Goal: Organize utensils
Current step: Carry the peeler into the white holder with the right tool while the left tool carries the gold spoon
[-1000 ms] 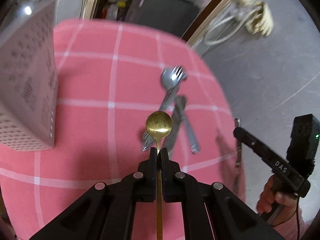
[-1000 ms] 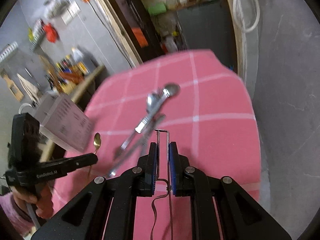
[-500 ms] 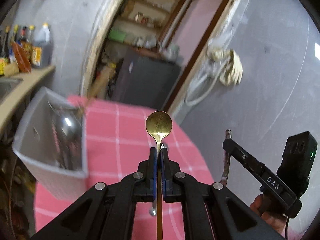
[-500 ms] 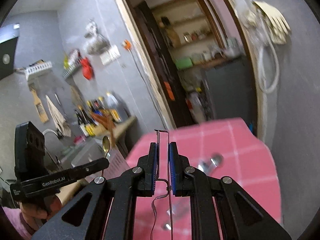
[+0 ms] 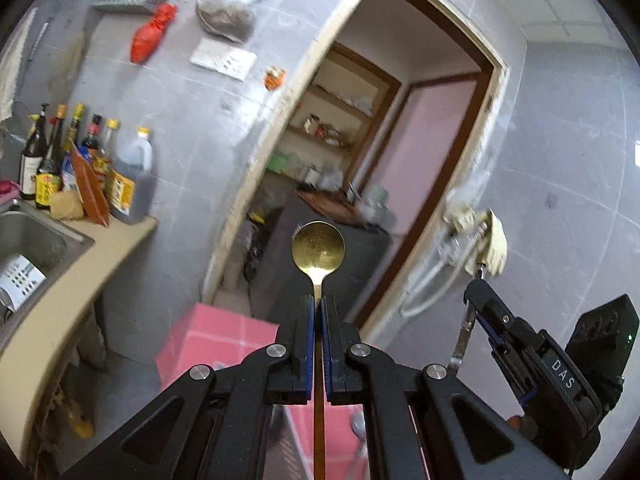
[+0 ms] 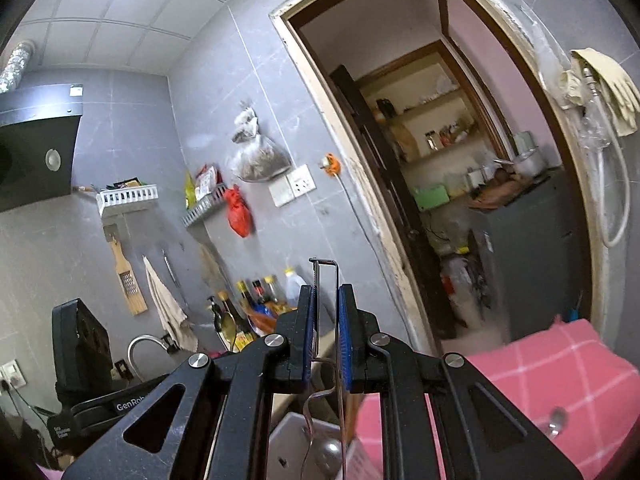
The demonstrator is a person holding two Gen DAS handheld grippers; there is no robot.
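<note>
In our left gripper the jaws are pressed together on the thin handle of a gold spoon, whose round bowl stands upright just above the fingertips. Our right gripper has its jaws drawn narrowly in on a bent metal wire utensil, the squared top of which pokes up past the pads. Just below that gripper we see a white utensil holder with a silver spoon bowl inside, standing on the pink checked tablecloth; another silver spoon lies on the cloth. Farther off stand sauce bottles on the counter beside the sink, then the grey tiled wall and doorway.
</note>
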